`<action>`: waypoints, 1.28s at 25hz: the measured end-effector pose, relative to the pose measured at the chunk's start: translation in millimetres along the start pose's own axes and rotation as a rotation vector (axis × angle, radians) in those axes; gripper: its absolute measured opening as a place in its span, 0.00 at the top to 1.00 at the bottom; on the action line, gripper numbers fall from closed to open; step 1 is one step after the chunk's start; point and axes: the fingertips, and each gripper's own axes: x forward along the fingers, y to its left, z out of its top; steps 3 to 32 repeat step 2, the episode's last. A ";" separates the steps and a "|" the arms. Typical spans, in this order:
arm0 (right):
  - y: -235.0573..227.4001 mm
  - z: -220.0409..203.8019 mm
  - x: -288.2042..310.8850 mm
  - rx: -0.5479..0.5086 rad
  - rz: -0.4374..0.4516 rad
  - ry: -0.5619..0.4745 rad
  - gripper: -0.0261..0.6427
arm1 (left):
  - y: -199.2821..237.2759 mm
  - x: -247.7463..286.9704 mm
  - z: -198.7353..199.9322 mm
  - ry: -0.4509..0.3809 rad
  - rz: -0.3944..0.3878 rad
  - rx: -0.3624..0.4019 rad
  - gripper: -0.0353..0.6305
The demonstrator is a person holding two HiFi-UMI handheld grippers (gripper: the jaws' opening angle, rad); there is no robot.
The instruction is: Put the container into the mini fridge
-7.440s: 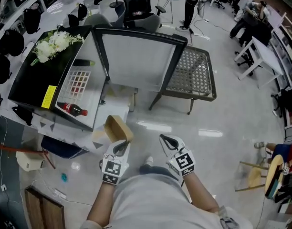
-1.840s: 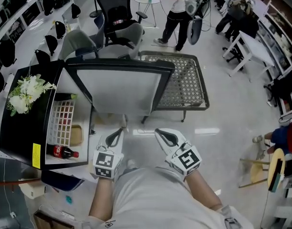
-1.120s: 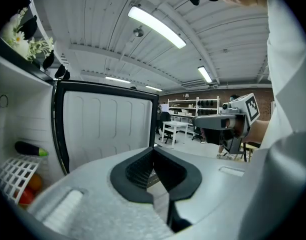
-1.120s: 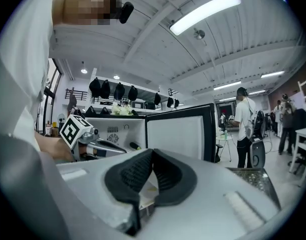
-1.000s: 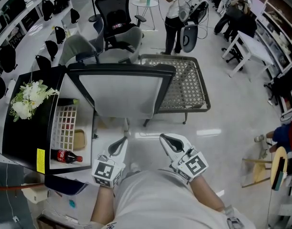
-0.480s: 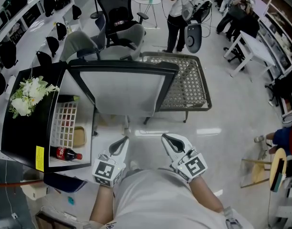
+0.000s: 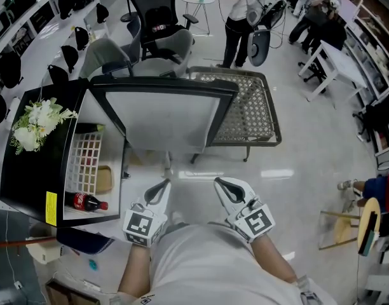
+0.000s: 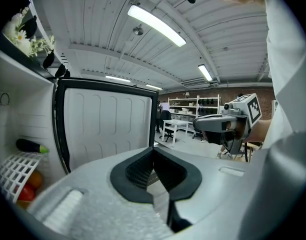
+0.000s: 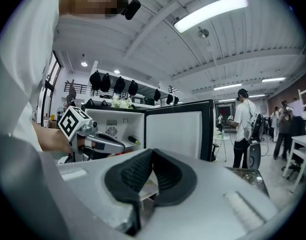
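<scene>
The tan container (image 7: 103,179) lies inside the open mini fridge (image 7: 29,170), on its lower shelf beside a white wire rack (image 7: 86,157) and above a cola bottle (image 7: 86,202). The fridge door (image 7: 169,122) stands wide open toward me and also fills the left gripper view (image 8: 108,129). My left gripper (image 7: 159,190) hovers in front of the fridge opening, shut and empty (image 8: 154,170). Beside it at the same height, my right gripper (image 7: 225,187) is also shut with nothing in it (image 9: 152,176). Each gripper shows in the other's view: the right gripper (image 8: 228,124), the left gripper (image 9: 93,141).
White flowers (image 7: 35,122) sit on the fridge's black top. A metal mesh table (image 7: 248,110) stands behind the door. Office chairs (image 7: 153,18) and a standing person (image 7: 242,11) are farther back. A dark bottle (image 8: 30,146) lies on the fridge's upper shelf.
Earlier my left gripper held the container in front of the fridge; now it lies inside and the gripper is empty. Over the last second both grippers have barely moved.
</scene>
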 end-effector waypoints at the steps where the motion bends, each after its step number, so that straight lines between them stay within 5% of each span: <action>1: -0.3 -0.8 -0.2 0.000 -0.002 0.007 0.96 | 0.2 -0.1 -1.5 0.004 0.001 0.002 0.93; 32: -0.5 -1.7 -0.4 0.000 -0.005 0.014 0.96 | 0.5 -0.2 -3.1 0.008 0.003 0.005 0.93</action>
